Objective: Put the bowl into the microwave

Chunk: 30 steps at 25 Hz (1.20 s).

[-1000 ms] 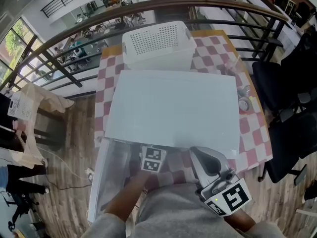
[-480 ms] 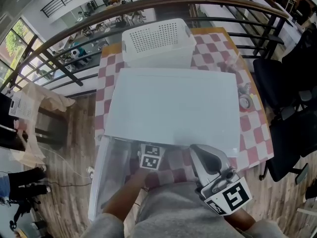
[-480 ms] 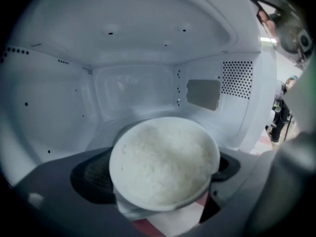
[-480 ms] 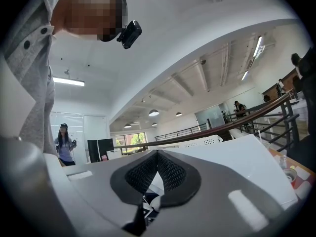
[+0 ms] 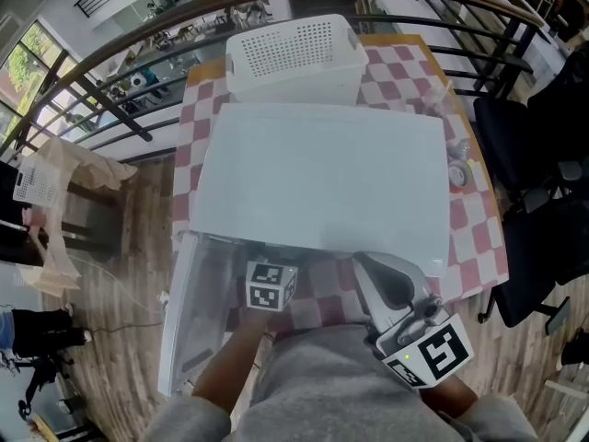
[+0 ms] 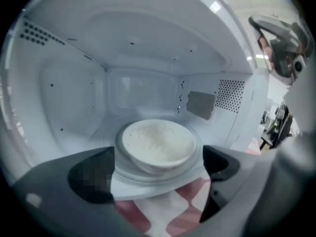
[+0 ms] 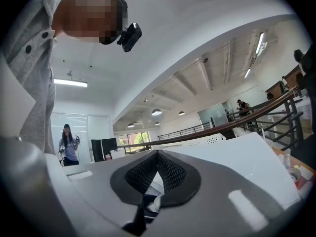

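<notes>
Left gripper (image 6: 159, 174) points into the open microwave (image 6: 74, 83), its jaws spread wide and gripping nothing. The bowl (image 6: 157, 141) sits just ahead of the jaw tips on the glass turntable (image 6: 129, 176), upright and apparently clear of both jaws. Right gripper (image 7: 158, 169), off to the right of the left one and outside the oven, has its jaws pressed together, empty and tilted up.

The placing step looks as good as done, with the bowl let go inside the cavity. The next move probably calls for drawing the left gripper straight back, jaws kept wide so they do not catch the bowl's rim. The door (image 5: 198, 311), which hangs open to the left of that gripper, could then be swung shut.
</notes>
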Motion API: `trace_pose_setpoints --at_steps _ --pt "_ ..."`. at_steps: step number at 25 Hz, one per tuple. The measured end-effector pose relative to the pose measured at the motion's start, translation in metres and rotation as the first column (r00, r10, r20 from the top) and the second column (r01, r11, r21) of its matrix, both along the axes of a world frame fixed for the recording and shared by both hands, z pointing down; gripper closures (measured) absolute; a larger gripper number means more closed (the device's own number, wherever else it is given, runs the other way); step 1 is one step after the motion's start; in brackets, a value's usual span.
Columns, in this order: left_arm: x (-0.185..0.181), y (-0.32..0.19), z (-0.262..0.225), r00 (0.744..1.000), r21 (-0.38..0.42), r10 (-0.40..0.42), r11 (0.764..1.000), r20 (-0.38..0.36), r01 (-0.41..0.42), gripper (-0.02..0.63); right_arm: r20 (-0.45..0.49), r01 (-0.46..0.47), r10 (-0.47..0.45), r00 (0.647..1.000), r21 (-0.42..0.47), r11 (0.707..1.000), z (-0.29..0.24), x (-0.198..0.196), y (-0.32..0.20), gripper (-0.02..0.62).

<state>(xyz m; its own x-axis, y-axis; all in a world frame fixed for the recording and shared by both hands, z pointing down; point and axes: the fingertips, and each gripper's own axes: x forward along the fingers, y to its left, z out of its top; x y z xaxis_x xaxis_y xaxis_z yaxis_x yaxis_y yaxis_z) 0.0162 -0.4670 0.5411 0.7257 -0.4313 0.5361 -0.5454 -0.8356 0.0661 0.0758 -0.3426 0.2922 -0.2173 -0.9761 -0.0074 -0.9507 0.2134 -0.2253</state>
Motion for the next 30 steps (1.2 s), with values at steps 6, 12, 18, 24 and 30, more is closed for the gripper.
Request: trace_pose_setpoints --at_steps 6,12,18,24,30 --pt "-0.051 0.026 -0.049 0.976 0.035 -0.113 0.992 -0.186 0.122 0.062 -0.021 0.041 -0.041 0.999 -0.011 0.999 0.0 -0.004 0.001 0.597" --pt "-0.077 0.066 -0.109 0.938 0.149 -0.122 0.973 -0.326 0.178 0.142 -0.01 0.083 -0.083 0.996 -0.041 0.996 0.002 -0.003 -0.001 0.597" --pt "-0.084 0.104 -0.145 0.93 0.231 -0.098 0.955 -0.355 0.188 0.288 -0.042 0.113 -0.116 0.992 -0.054 0.992 0.002 -0.008 0.003 0.597" --pt "-0.124 0.134 -0.175 0.879 0.279 -0.174 0.905 -0.444 0.321 0.428 -0.082 0.122 -0.126 0.989 -0.056 0.991 0.0 -0.017 0.026 0.597" --pt "-0.166 0.19 -0.189 0.847 0.283 -0.282 0.855 -0.451 0.435 0.534 -0.105 0.126 -0.131 0.986 -0.053 0.991 -0.002 -0.025 0.074 0.597"
